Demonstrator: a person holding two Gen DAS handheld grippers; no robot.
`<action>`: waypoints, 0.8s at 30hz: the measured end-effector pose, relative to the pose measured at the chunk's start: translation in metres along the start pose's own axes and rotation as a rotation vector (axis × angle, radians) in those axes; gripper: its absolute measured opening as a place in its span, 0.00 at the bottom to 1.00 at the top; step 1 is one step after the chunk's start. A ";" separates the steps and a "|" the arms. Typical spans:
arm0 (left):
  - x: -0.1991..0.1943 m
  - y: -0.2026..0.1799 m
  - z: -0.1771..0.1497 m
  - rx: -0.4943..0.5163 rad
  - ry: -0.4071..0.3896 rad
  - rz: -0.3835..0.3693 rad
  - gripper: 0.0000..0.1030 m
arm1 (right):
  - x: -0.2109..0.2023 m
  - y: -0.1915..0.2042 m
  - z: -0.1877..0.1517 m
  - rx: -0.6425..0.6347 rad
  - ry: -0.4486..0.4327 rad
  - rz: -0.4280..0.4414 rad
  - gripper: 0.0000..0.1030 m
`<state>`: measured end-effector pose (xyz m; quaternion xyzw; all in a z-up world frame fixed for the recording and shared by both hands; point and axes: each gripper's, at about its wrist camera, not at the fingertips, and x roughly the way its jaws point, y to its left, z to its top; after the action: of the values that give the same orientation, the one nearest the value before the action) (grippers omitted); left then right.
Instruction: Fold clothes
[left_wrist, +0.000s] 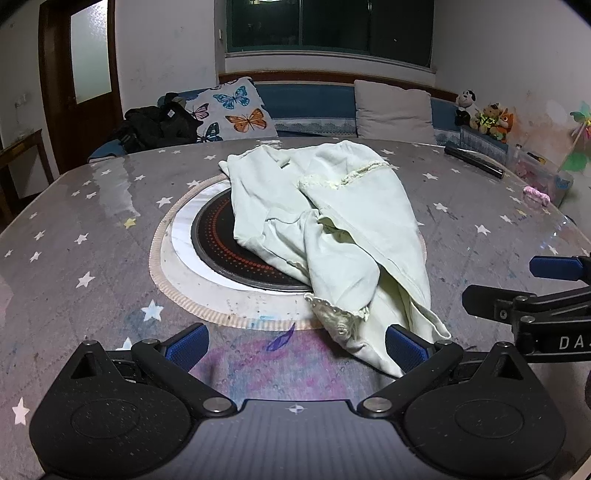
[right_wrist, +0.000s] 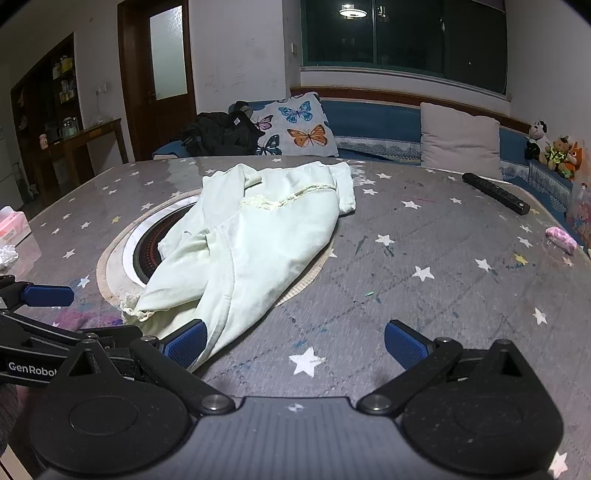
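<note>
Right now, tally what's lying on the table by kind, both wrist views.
Garments: 1, the pale green garment, crumpled, partly over the round hotplate
Black remotes: 1, the remote, far right
Pink items: 1, the pink item, at the right edge
Tissue packs: 1, the tissue pack, at the left edge, right wrist view only
Total: 4 loose items

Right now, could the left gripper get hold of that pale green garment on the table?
Probably yes. The left gripper is open and holds nothing, and the near hem of the pale green garment lies just ahead, by its right finger. Nothing stands between them on the table.
</note>
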<state>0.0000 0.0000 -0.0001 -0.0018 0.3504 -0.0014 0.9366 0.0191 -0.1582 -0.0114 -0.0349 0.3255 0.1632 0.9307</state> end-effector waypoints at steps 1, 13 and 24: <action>0.000 0.000 0.000 -0.001 0.003 -0.001 1.00 | 0.000 0.000 0.000 0.000 0.001 0.001 1.00; 0.001 0.001 -0.005 -0.014 0.031 -0.004 1.00 | 0.001 0.002 -0.002 0.002 0.021 0.009 1.00; 0.001 0.000 -0.009 -0.014 0.033 -0.003 1.00 | 0.002 0.003 -0.007 0.007 0.040 0.005 1.00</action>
<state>-0.0057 -0.0001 -0.0074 -0.0088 0.3656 -0.0002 0.9307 0.0153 -0.1563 -0.0182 -0.0339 0.3446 0.1637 0.9237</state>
